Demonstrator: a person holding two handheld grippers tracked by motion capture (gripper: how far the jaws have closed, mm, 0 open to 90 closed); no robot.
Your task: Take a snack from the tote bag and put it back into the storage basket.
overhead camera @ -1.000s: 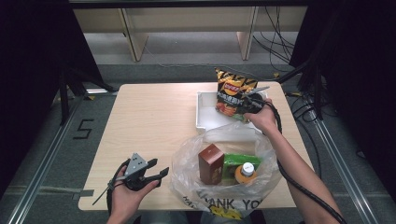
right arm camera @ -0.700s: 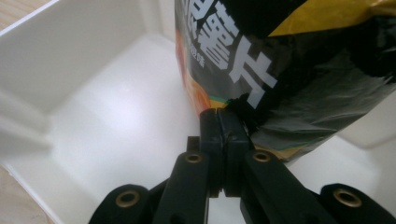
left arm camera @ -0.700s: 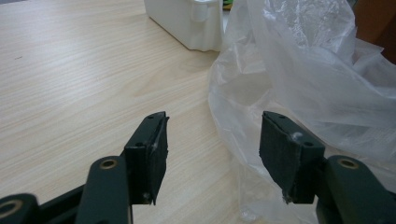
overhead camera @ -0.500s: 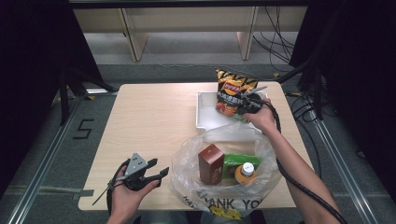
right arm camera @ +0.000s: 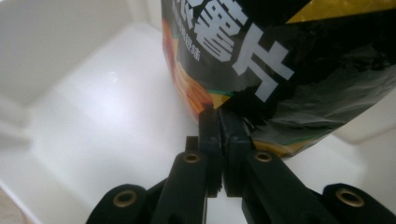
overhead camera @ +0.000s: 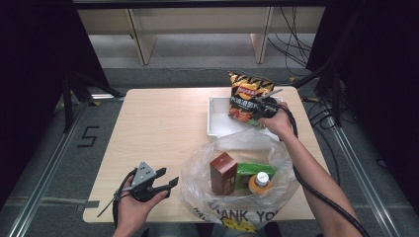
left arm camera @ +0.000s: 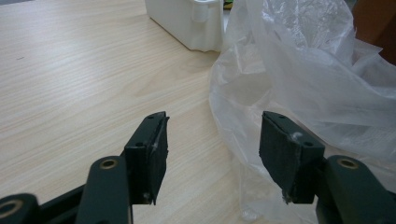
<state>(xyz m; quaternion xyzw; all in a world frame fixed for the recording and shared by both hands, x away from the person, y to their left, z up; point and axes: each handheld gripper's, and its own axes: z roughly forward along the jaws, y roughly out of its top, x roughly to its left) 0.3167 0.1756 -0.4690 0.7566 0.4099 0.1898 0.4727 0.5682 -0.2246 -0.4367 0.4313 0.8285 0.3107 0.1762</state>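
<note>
- Nothing has shifted since a second ago: the chip bag (overhead camera: 245, 98) hangs at the same spot over the white tray (overhead camera: 217, 129), and both my hands sit where they were.
- My right gripper (overhead camera: 262, 107) has its jaws pressed together on the bag's edge; in the right gripper view the pads (right arm camera: 211, 128) pinch the foil of the chip bag (right arm camera: 280, 60) right at its lower corner.
- The bag stands upright, long axis running up and down, crimped top toward the far side of the table (overhead camera: 158, 128), printed front facing me.
- Its bottom end hangs inside the tray (right arm camera: 93, 121); whether it touches the floor of it I cannot tell.
- My left gripper (overhead camera: 165, 184) rests low at the near left of the table, jaws spread wide with nothing between them.
- In the left gripper view those pads (left arm camera: 152, 144) point at the clear plastic bag (left arm camera: 303, 79), just beside it.
- That plastic bag (overhead camera: 197, 173) holds a brown carton (overhead camera: 223, 172), a green packet (overhead camera: 249, 172) and a bottle (overhead camera: 260, 181).
</note>
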